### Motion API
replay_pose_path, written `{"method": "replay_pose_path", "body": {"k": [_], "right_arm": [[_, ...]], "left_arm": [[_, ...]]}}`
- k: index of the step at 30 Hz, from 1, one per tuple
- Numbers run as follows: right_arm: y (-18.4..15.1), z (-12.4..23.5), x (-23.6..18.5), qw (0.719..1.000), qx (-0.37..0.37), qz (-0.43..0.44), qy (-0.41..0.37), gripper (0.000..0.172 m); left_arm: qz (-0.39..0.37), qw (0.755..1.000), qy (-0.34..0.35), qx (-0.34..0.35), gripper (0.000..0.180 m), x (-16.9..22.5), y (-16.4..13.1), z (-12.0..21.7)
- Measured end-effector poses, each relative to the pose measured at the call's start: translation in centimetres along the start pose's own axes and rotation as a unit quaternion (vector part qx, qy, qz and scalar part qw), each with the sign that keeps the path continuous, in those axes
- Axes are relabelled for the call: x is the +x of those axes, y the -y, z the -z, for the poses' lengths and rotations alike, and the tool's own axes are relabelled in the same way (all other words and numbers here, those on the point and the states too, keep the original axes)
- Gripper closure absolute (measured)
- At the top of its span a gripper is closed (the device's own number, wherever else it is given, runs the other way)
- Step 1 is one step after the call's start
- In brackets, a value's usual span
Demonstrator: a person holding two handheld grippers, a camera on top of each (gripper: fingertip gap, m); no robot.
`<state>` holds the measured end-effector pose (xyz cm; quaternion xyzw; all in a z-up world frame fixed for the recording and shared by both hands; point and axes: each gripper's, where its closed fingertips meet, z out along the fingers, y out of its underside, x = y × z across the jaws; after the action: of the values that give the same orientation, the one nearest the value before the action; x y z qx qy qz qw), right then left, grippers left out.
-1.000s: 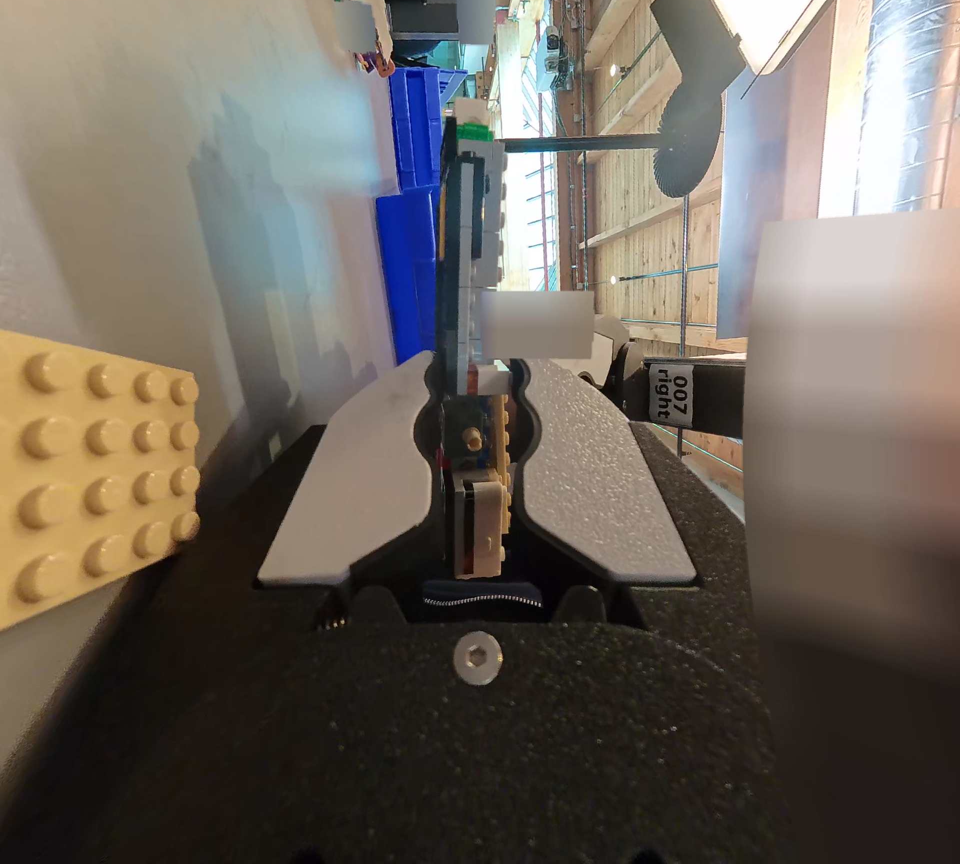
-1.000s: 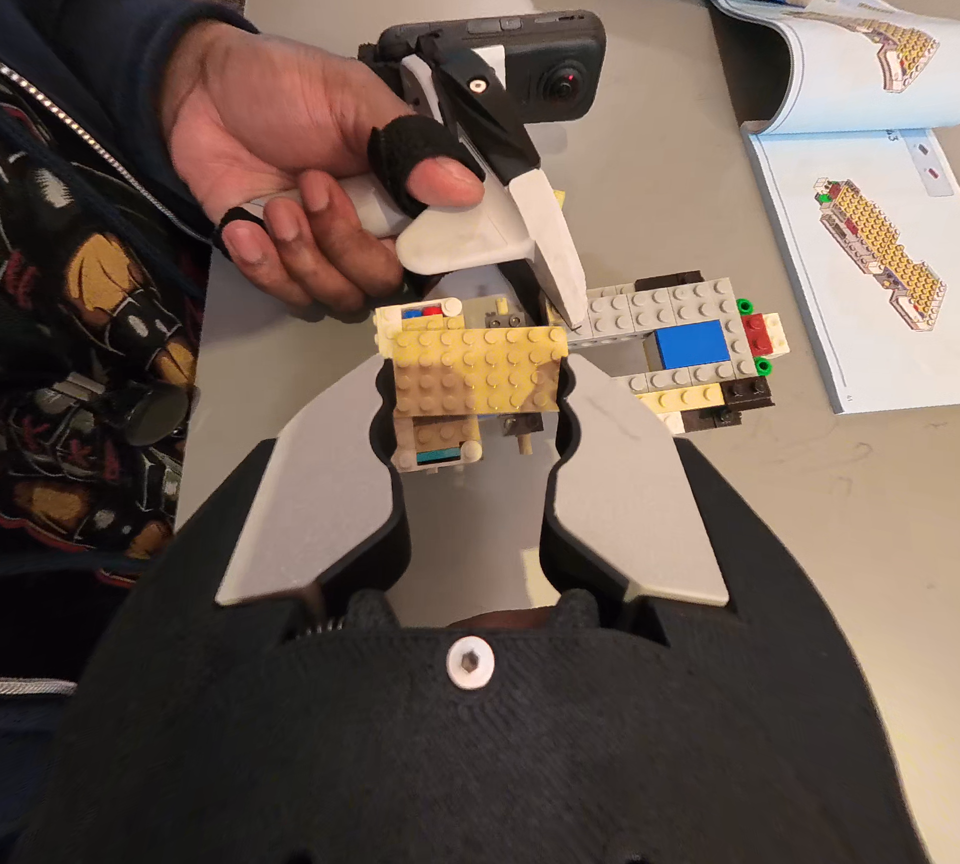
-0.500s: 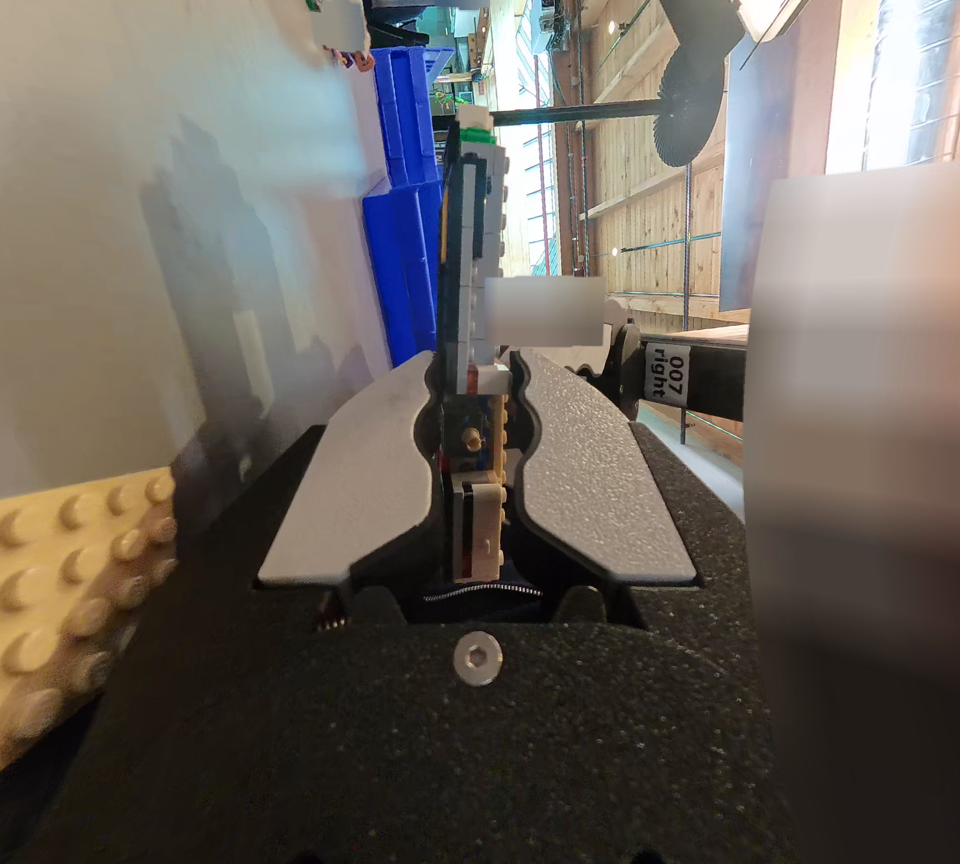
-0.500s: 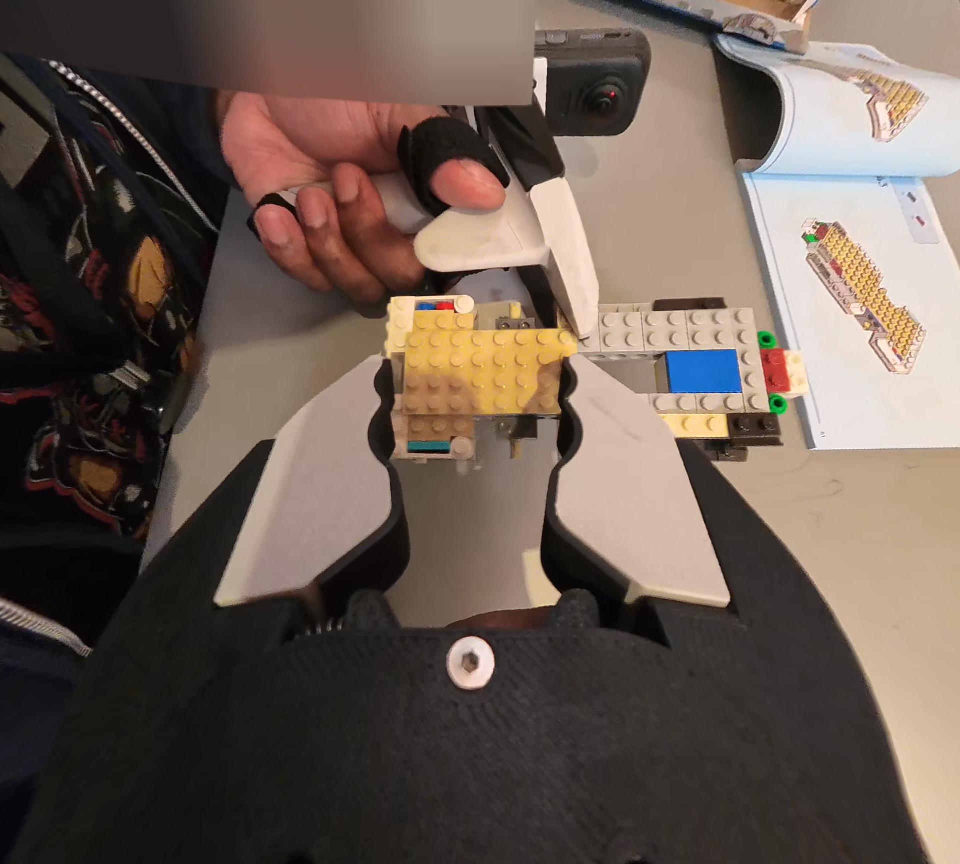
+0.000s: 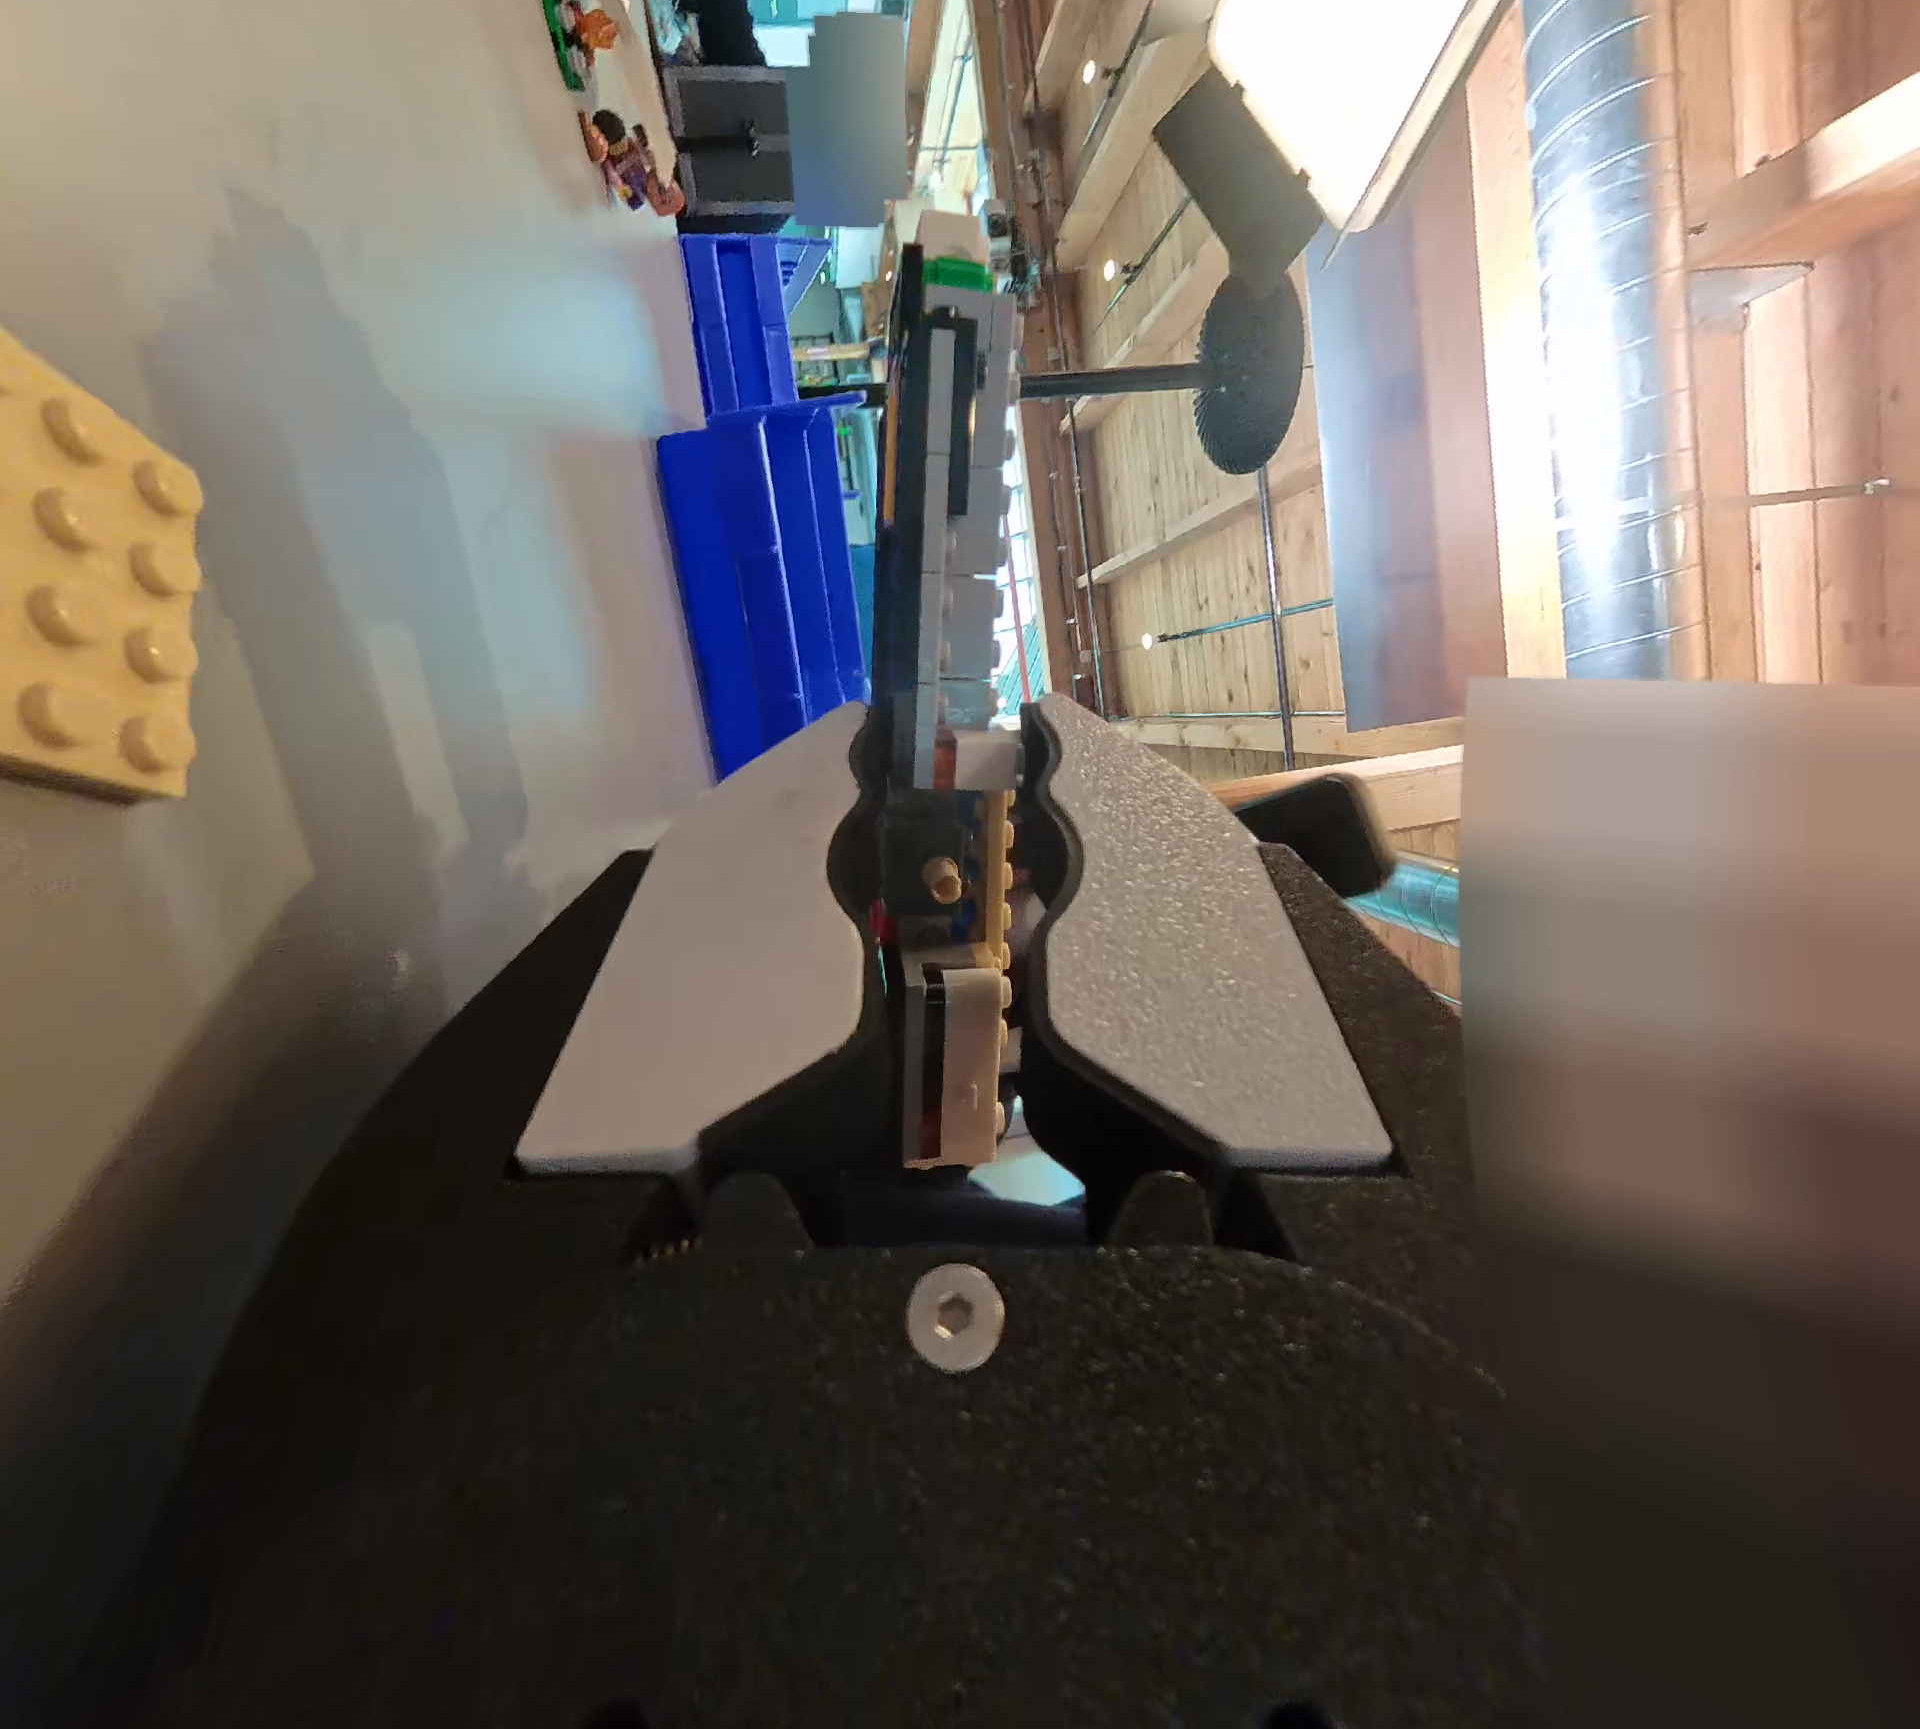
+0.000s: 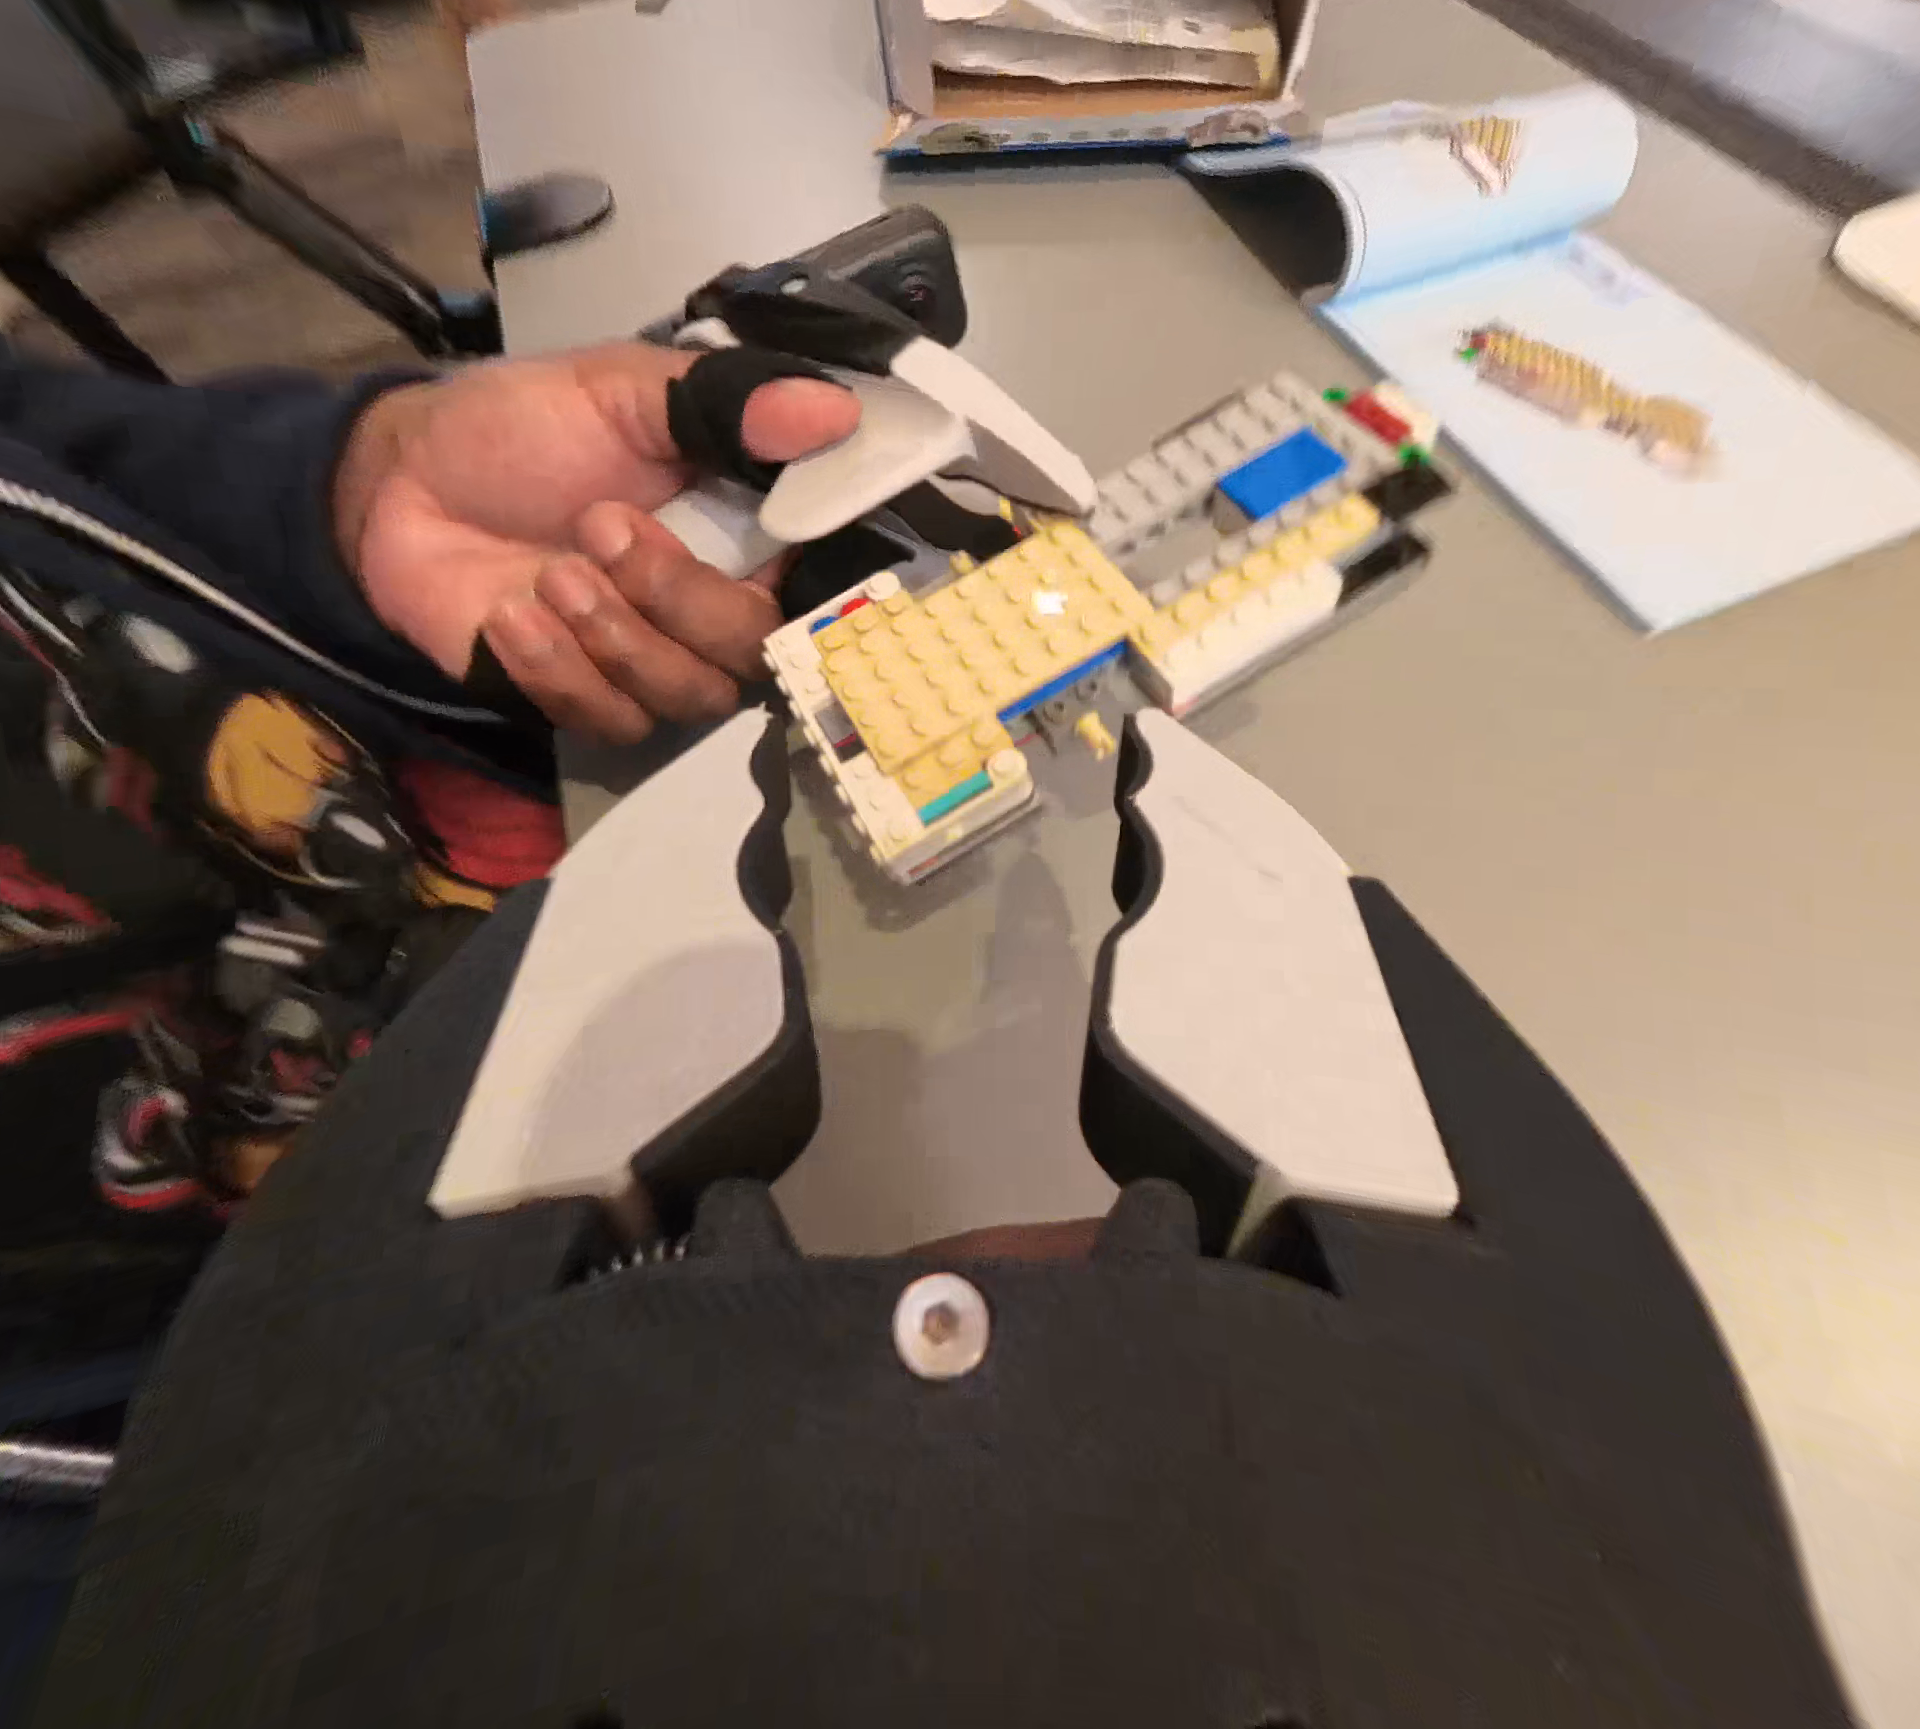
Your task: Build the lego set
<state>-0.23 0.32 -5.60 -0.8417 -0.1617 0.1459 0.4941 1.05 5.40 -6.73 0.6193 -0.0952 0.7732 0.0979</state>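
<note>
The left gripper (image 5: 940,760) pinches a long toy-brick model (image 5: 951,536) on its thin edge. Both grey fingers (image 5: 748,931) press on the model, one from each side. In the right wrist view the same brick model (image 6: 997,640) has a tan studded top, grey and white bricks, a blue tile and small red and green bits at its far end. It sits low over the grey table (image 6: 1558,848), and a hand (image 6: 540,526) holds the left gripper just beside it.

The right gripper (image 6: 945,744) is spread wide. The near end of the model is between its fingertips, but the pads do not press on it.

An open instruction booklet (image 6: 1621,391) lies on the table to the right. A cardboard box (image 6: 1101,17) stands farther back. In the left wrist view a tan studded plate (image 5: 83,599) lies on the table, and blue bins (image 5: 758,516) stand far off.
</note>
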Motion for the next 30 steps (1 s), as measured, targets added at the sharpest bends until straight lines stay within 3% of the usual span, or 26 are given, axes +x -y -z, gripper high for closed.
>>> {"method": "replay_pose_path", "body": {"k": [7,10,18,30], "right_arm": [[-2.2,-1.0,-0.3,0.967,0.037,-0.239,0.076,0.108],[-1.9,-1.2,0.1,0.948,0.050,-0.294,0.110,0.110],[-1.4,-2.1,0.8,0.922,0.052,-0.346,0.167,0.121],[-2.5,-3.4,1.8,0.905,0.030,-0.391,0.165,0.136]], "left_arm": [[-0.001,0.999,-0.023,0.022,0.157,-0.1,0.0,0.3],[-0.020,1.000,-0.021,0.009,0.156,0.2,0.0,-0.1],[-0.040,0.999,-0.020,-0.002,0.157,0.1,1.2,-1.1],[-0.023,1.000,-0.006,0.008,0.156,-0.9,1.8,-1.5]]}}
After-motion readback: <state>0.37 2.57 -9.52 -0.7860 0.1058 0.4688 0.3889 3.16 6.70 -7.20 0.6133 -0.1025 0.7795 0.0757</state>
